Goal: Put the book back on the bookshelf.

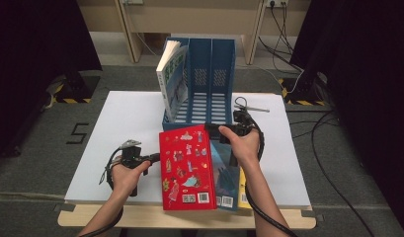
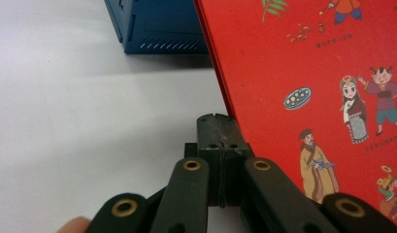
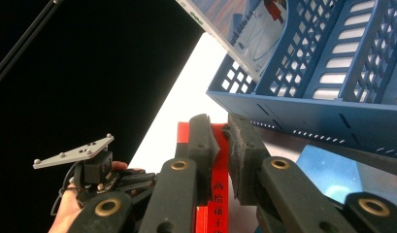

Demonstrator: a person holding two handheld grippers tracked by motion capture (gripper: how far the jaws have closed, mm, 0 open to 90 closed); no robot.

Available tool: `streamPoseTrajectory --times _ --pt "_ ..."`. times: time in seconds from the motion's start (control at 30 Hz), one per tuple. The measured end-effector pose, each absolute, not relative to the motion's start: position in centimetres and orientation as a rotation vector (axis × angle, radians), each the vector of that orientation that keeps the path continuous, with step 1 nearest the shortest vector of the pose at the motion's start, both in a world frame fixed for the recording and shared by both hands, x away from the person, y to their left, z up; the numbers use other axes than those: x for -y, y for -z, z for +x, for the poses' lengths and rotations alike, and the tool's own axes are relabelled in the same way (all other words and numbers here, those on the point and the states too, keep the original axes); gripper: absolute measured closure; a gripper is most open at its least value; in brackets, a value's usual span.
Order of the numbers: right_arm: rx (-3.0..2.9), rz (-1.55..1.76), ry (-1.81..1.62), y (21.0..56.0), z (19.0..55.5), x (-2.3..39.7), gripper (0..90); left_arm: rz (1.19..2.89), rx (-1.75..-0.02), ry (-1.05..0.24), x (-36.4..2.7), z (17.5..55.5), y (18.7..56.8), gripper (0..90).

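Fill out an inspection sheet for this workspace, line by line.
Surface: white board on a wooden table.
Job's things: red book, lifted at its top edge, lying over other books; blue file rack with three slots; one book leans in the left slot.
Clutter: nothing seen.
Grippers: right gripper shut on the red book's edge; left gripper shut with nothing between its fingers, beside the book's left edge.
Cables: one trails from each gripper; more cables lie on the floor at the right.
Surroundings: grey floor, dark curtains at both sides, a wooden frame behind.
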State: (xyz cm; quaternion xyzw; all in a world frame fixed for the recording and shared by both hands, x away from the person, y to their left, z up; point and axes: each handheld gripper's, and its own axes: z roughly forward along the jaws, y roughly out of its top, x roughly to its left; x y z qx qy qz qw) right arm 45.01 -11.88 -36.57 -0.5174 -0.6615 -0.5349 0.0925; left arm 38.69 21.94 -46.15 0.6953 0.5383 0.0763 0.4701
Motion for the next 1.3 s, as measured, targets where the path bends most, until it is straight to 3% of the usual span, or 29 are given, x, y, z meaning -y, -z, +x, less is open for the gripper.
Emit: streamPoseTrajectory --times 0.8,1.3 --pt "2.058 -1.372 1.918 32.3 44.8 11.4 81.6 1.562 -1.270 -0.319 -22.9 41.3 40.3 89.5" --pt "2.186 -1.247 1.918 32.0 43.9 12.5 81.3 1.548 -1.209 -0.391 -22.2 40.0 40.1 89.5"
